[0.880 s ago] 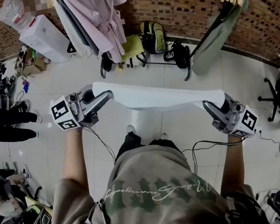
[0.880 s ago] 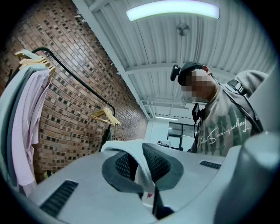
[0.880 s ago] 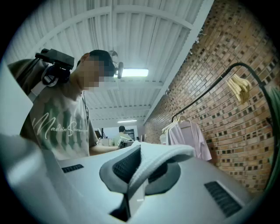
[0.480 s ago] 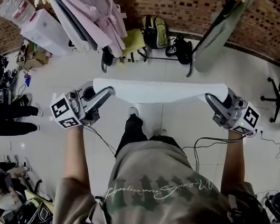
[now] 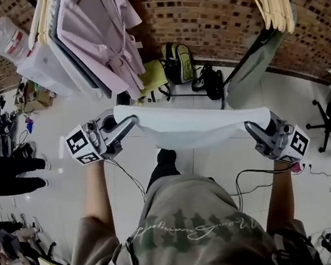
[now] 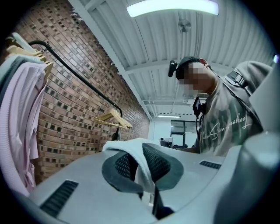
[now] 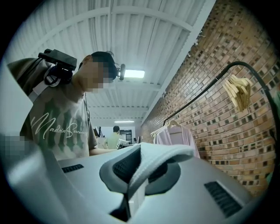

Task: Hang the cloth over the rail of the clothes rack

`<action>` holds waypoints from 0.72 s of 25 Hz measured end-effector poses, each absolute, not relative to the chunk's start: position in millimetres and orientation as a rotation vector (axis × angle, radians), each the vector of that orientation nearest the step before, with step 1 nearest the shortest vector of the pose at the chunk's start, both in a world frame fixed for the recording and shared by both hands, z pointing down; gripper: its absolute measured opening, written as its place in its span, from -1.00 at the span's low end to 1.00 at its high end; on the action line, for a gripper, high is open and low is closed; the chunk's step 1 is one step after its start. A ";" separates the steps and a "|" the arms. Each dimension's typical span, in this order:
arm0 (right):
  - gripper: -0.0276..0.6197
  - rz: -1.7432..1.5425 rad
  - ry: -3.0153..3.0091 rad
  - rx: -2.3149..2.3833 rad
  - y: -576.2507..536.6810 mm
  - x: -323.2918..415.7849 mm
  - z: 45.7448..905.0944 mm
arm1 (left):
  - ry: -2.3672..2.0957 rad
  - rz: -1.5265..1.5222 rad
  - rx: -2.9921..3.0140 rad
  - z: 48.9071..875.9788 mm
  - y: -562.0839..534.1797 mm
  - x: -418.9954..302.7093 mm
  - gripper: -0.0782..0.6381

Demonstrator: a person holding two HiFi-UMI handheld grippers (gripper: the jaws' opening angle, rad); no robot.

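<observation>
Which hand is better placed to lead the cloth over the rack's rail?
Left, probably: the left tool, shut on the cloth, sits nearer the rail; the right tool, also gripping it, is closer to the body.

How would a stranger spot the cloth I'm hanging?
Start at the brick wall, where a pink robe hangs. In front of it, a white cloth stretches between the left gripper and the right gripper. Unlike the robe, it is held at both ends.
</observation>
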State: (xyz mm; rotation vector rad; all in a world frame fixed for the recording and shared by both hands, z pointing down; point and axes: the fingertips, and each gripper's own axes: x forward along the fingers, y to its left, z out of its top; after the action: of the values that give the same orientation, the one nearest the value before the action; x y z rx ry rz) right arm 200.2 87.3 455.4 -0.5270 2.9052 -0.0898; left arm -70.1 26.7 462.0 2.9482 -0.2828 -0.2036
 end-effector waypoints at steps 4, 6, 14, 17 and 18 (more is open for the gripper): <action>-0.86 -0.105 2.914 -0.536 35.1 187.6 450.4 | -0.248 -0.189 2.944 461.1 -26.3 -82.5 -0.73; -0.86 -0.087 2.913 -0.550 0.5 187.8 441.1 | -0.242 -0.157 2.958 456.5 -60.4 -82.1 -0.73; -0.86 -0.137 2.835 -0.606 -101.6 173.9 420.0 | -0.132 -0.160 2.998 420.5 -161.9 -99.5 -0.73; -0.86 -0.136 2.830 -0.630 -132.1 168.7 421.9 | -0.116 -0.158 2.999 412.8 -193.8 -105.2 -0.73; -0.86 -0.132 2.819 -0.639 -140.8 167.8 419.6 | -0.115 -0.157 3.006 409.3 -201.8 -106.6 -0.73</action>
State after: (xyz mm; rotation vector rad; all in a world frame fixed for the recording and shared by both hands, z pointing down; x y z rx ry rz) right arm 167.8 -140.8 419.6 -0.6388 2.8186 -0.1317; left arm -106.6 -201.8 409.3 3.0057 -0.1145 -0.1574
